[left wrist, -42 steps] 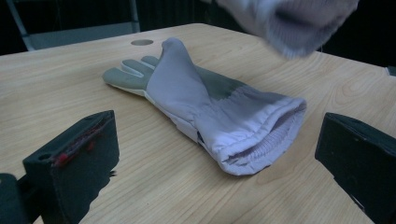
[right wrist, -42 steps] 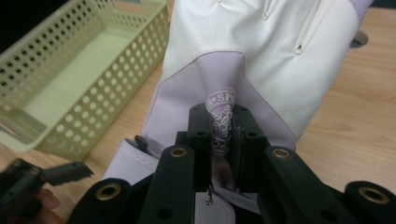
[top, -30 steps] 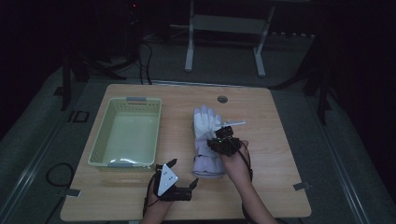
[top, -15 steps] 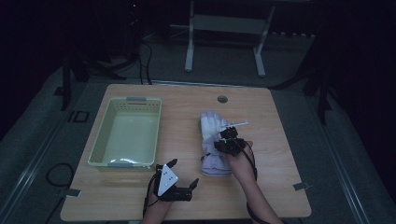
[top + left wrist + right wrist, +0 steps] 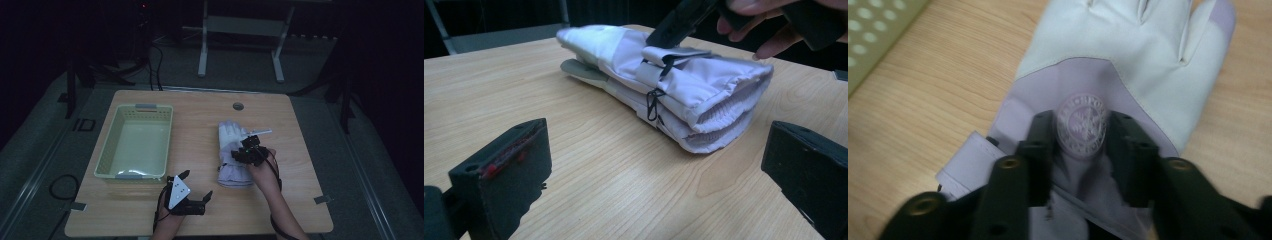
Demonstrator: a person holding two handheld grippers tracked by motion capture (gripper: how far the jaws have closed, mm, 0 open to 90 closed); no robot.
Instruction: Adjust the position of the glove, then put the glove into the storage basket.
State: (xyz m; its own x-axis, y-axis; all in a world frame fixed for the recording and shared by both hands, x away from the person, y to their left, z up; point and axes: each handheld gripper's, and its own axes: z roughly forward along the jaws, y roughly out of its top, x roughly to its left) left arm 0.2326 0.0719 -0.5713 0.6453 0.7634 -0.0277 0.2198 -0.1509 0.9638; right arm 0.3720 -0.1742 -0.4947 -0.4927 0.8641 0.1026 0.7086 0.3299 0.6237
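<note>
Two white and lilac gloves [image 5: 229, 134] lie stacked on the wooden table [image 5: 300, 120], cuffs toward the person. My right gripper [image 5: 240, 154] hovers low over the top glove [image 5: 1128, 50]. Its jaws have just been opening and now stand on either side of the round emblem [image 5: 1081, 125]; the pads do not pinch the cloth. In the left gripper view one right jaw tip touches the cuff strap of the gloves [image 5: 664, 95]. My left gripper [image 5: 196, 185] rests at the table's front edge, aimed at the cuffs, open with nothing between its fingers [image 5: 499, 170].
A pale green perforated basket [image 5: 107, 150] stands at the left of the table, and its corner [image 5: 868, 30] shows in the right gripper view. A small round grommet [image 5: 238, 106] sits near the far edge. Dark floor and a metal stand lie beyond.
The right gripper has shifted slightly right and down over the gloves, and its jaws have spread apart. The gloves lie a little further right. The left gripper has kept still.
</note>
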